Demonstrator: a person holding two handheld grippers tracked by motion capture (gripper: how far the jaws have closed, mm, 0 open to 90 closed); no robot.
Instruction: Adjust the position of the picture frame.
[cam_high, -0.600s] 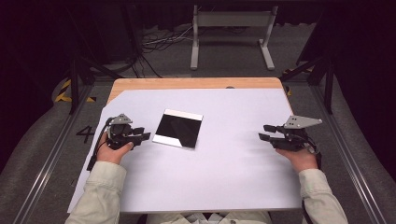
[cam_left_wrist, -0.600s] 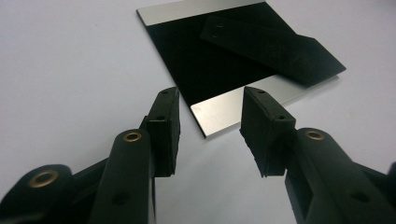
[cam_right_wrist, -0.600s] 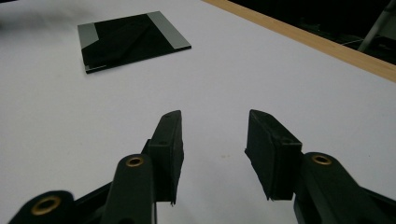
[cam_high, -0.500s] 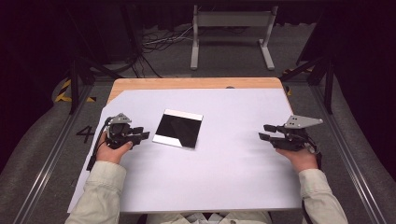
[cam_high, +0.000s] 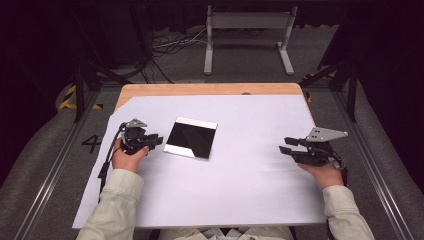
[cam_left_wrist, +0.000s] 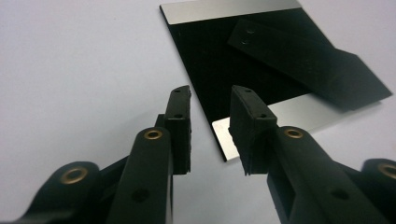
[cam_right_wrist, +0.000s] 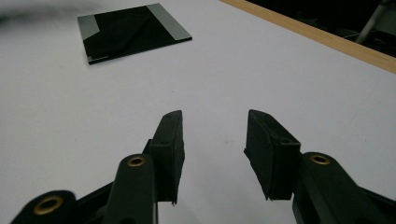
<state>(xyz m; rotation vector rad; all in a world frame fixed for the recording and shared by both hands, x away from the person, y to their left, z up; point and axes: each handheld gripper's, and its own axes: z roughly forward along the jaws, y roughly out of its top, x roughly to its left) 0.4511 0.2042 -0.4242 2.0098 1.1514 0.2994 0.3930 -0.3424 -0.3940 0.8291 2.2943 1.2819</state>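
Observation:
A square black plate (cam_high: 191, 137) with silvery strips along two edges lies flat on the white sheet (cam_high: 250, 185), left of centre. A flat black bar (cam_left_wrist: 308, 60) rests slantwise on top of it. My left gripper (cam_high: 157, 141) sits just left of the plate, tips pointing at its near corner (cam_left_wrist: 224, 140). Its jaws stand apart with nothing between the pads (cam_left_wrist: 211, 91). Far to the right, my right gripper (cam_high: 286, 145) hovers low over bare sheet, open and empty (cam_right_wrist: 215, 114). From there the plate (cam_right_wrist: 133, 30) shows well ahead, apart from the jaws.
The sheet covers most of a wooden tabletop, whose bare far edge (cam_high: 210, 89) shows. Behind the table a metal stand (cam_high: 247, 30) and loose cables (cam_high: 170, 47) sit on the floor. Floor rails (cam_high: 50, 170) run along both sides.

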